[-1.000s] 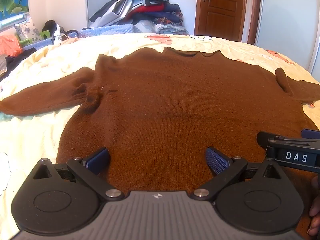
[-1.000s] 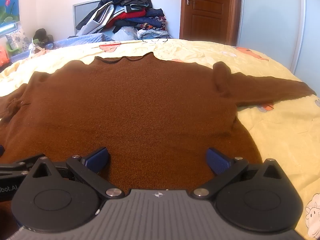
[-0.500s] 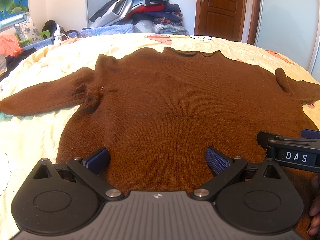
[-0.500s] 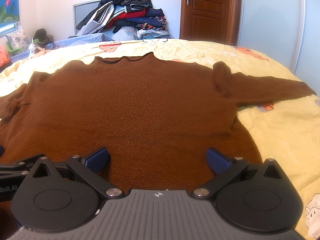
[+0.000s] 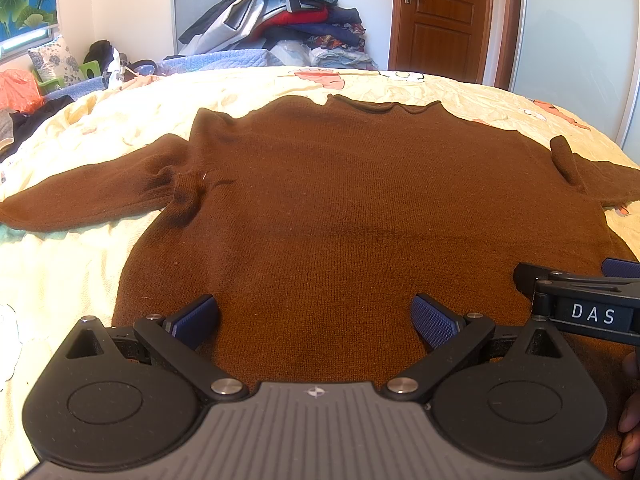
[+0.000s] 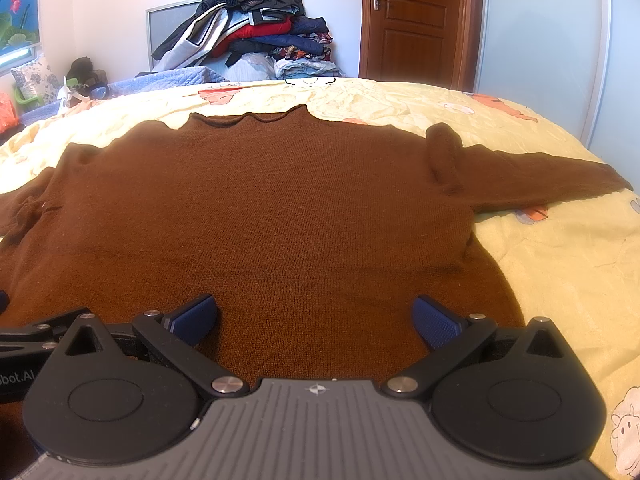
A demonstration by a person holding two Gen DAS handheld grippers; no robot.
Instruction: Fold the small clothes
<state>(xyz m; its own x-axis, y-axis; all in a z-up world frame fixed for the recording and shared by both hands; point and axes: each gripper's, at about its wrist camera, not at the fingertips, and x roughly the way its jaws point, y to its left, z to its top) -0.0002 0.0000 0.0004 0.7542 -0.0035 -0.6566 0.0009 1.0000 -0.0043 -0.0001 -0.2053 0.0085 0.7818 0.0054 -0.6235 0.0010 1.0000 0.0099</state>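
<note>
Plain brown sweater [image 5: 360,208] — yellow cartoon-print sheet [image 6: 560,264].

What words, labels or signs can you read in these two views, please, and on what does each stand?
"DAS": white letters on the black body of the right gripper, at the right edge of the left wrist view.
"bot.AI": white letters, cut off by the frame edge, on the black body of the left gripper, at the left edge of the right wrist view.
The bedsheet carries only cartoon pictures; no writing on it can be read.
The brown sweater bears no text.
</note>
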